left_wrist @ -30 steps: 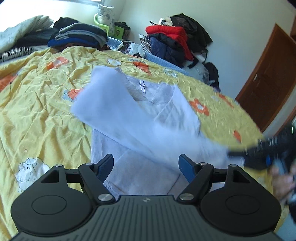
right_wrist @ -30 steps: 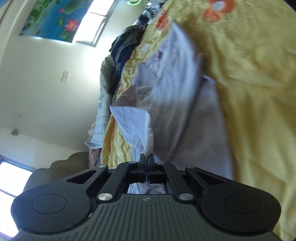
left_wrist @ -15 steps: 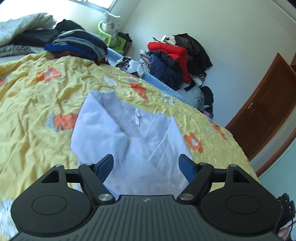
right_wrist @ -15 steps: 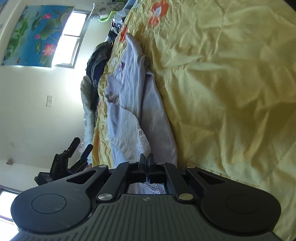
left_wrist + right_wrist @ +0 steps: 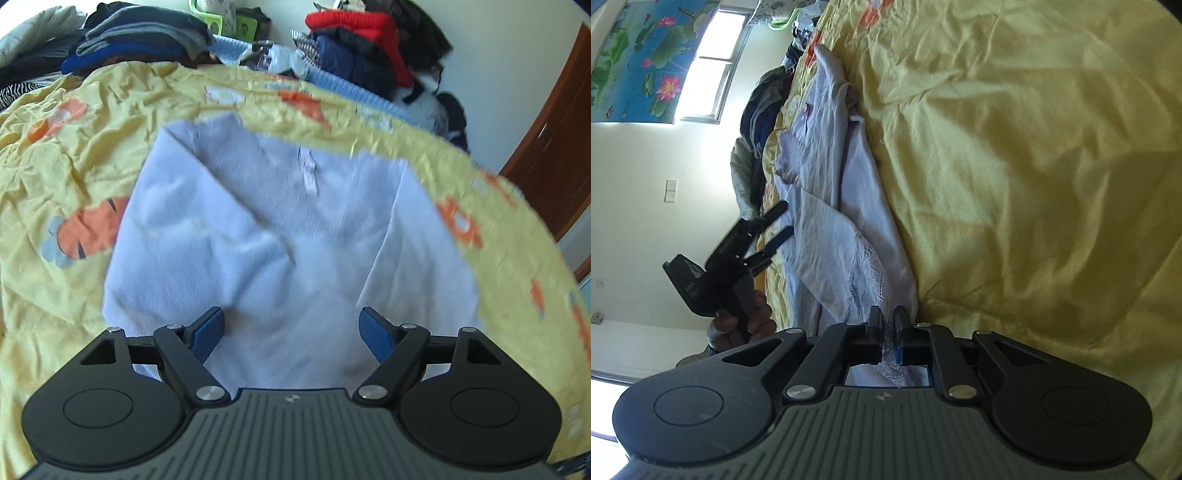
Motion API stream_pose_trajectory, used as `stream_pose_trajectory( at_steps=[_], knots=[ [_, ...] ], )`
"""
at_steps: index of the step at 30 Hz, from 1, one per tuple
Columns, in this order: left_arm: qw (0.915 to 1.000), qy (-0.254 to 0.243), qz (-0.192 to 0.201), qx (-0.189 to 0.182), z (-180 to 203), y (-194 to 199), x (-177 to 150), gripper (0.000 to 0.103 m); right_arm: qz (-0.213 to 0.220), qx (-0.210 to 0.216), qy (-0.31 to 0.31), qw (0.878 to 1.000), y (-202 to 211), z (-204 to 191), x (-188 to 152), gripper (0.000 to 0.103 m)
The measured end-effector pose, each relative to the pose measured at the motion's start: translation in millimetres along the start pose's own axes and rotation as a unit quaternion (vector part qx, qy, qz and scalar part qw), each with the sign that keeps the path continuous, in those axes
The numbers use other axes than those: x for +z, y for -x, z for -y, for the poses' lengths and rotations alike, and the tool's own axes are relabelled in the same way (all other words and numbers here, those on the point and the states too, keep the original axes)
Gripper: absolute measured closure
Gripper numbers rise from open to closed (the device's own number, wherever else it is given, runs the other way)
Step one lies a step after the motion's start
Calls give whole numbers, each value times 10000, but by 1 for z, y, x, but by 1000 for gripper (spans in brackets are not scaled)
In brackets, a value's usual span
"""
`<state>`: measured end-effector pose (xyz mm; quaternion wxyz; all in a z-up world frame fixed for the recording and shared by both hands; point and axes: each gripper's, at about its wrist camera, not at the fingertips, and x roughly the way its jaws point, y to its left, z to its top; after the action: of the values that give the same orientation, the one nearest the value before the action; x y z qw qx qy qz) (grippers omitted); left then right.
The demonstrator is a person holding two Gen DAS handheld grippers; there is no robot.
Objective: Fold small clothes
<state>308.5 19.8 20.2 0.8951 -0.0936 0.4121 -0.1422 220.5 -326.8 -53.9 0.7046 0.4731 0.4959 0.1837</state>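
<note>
Garment: pale lilac top [image 5: 295, 236] lies on the yellow bedspread [image 5: 74, 155], both sides folded inward, neck label at 12 o'clock.
Right gripper [image 5: 885, 326]: jaws are opening; lace hem [image 5: 866, 266] lies between them, pads easing off it.
Left gripper [image 5: 291, 325]: jaws are opening wide, nothing between them, poised over the lower body of the top.
Technique: release the hem flat; then take both bottom corners evenly for the upward fold.
</note>
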Motion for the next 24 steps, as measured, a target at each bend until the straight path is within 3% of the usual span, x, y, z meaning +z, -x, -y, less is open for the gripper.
stream_pose_trajectory(
  at_steps=[3,5,7,10,13,17,20,23,24],
  knots=[
    [9996,-225,111,122,8,-1,-6,17,78,87,-73,9999,4,4,3,87],
    [9993,-275,131,207,13,3,-7,17,120,152,-108,9998,6,4,4,69],
    [9990,-243,272,267,18,18,-10,17,278,233,-79,9993,11,2,5,58],
    [9954,-628,710,129,45,53,-24,17,583,184,-90,9981,21,1,13,57],
    [9867,-1401,786,-231,85,75,-51,17,698,608,-386,9950,25,7,23,57],
    [9680,-2349,408,-783,137,76,-98,17,354,1033,-408,9932,2,-3,28,56],
    [9521,-2893,51,-994,161,67,-127,17,130,868,-322,9956,-14,-9,28,52],
    [9497,-2869,-376,-1198,164,54,-138,17,-10,470,-340,9983,-22,-5,25,48],
    [9510,-2825,-280,-1223,162,54,-141,16,-48,397,-359,9986,-22,-2,23,52]
  ],
)
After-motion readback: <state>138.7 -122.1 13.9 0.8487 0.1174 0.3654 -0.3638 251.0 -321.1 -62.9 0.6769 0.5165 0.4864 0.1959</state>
